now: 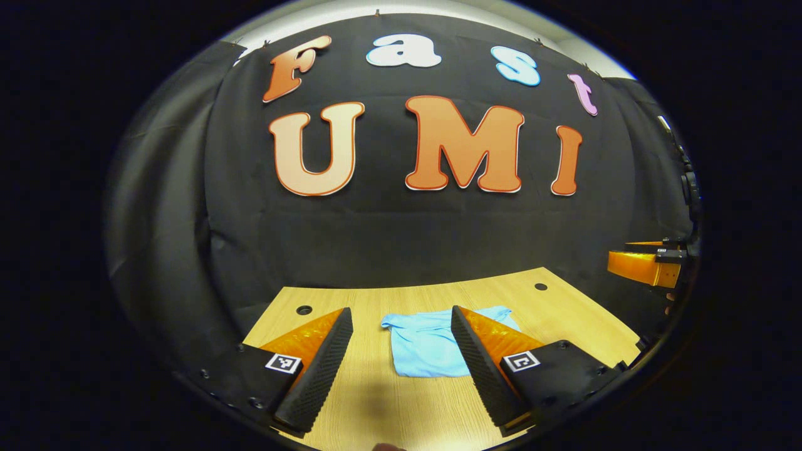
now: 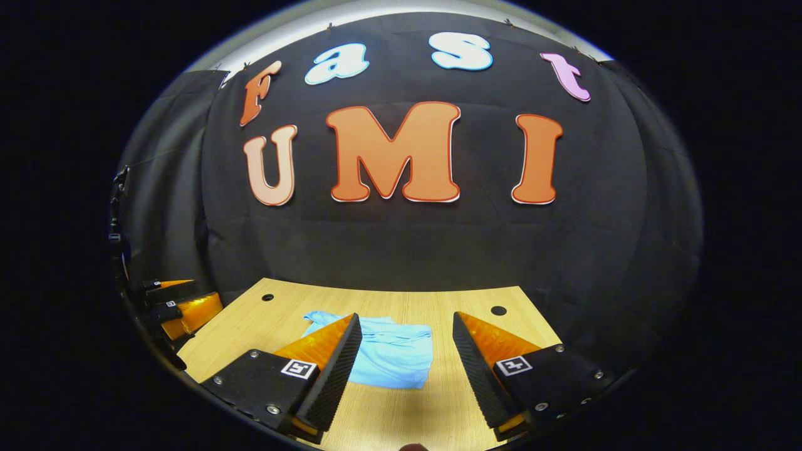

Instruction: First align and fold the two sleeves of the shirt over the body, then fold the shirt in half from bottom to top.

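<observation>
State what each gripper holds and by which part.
Nothing is held. The left gripper and right gripper are both open above the wooden table; the folded light-blue cloth shirt lies untouched.

Folded light-blue shirt [image 1: 426, 347] on the table.

It lies flat as a compact, roughly square bundle, sleeves tucked in, a few soft creases across the top layer. Its far edge is uneven and rumpled; its near edge is straight. It sits about mid-table, toward the near side.
</observation>
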